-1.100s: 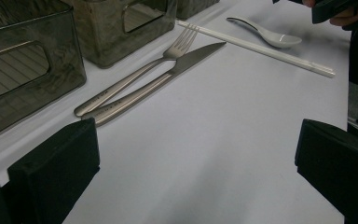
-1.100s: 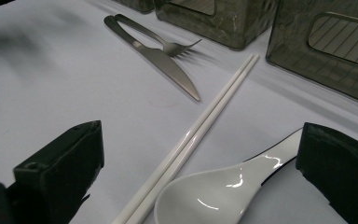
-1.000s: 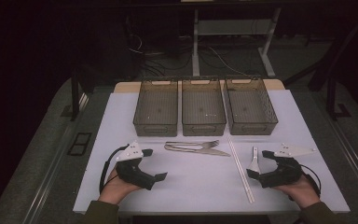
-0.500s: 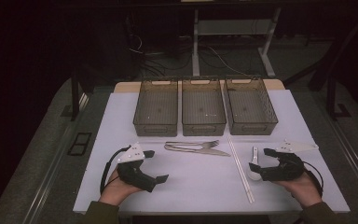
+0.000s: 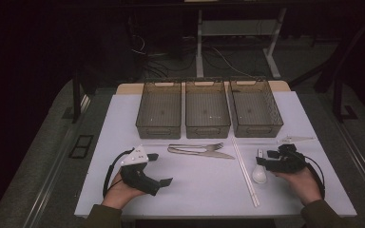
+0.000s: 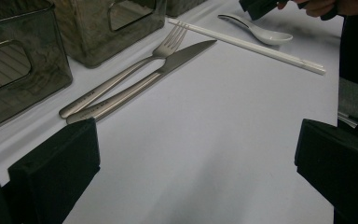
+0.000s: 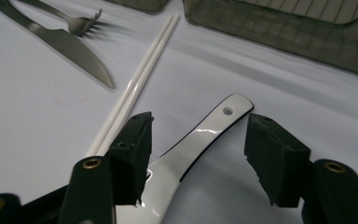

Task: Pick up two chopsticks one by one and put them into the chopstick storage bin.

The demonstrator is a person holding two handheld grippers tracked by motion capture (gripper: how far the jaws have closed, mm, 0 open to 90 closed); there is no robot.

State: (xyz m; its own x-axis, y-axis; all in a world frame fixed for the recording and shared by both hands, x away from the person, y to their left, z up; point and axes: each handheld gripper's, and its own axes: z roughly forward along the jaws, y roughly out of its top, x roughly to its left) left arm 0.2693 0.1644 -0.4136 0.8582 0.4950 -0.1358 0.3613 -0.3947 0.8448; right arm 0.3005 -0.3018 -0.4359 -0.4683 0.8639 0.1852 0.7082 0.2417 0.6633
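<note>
A white spoon [image 5: 259,175] lies on the white mat right of a pair of white chopsticks [image 5: 244,166]. My right gripper [image 5: 262,159] is low over it, jaws astride the handle [image 7: 214,121]. The right gripper [image 7: 199,128] has just been closing, but a gap still shows beside each pad, so it is open. A steel fork [image 5: 199,147] and knife [image 5: 211,154] lie side by side at mid-table. My left gripper [image 5: 160,168] rests at the front left, open and empty, its jaws [image 6: 193,154] aimed toward the fork [image 6: 135,65] and knife [image 6: 168,67].
Three smoky plastic bins stand in a row at the back of the mat: left [image 5: 159,126], middle [image 5: 207,127], right [image 5: 256,127]. Bare mat lies between the two hands. The table's edges drop to a dark floor on all sides.
The right gripper has slid left and a little down over the spoon's handle, and its jaws have narrowed around it. The left hand has stayed put.
</note>
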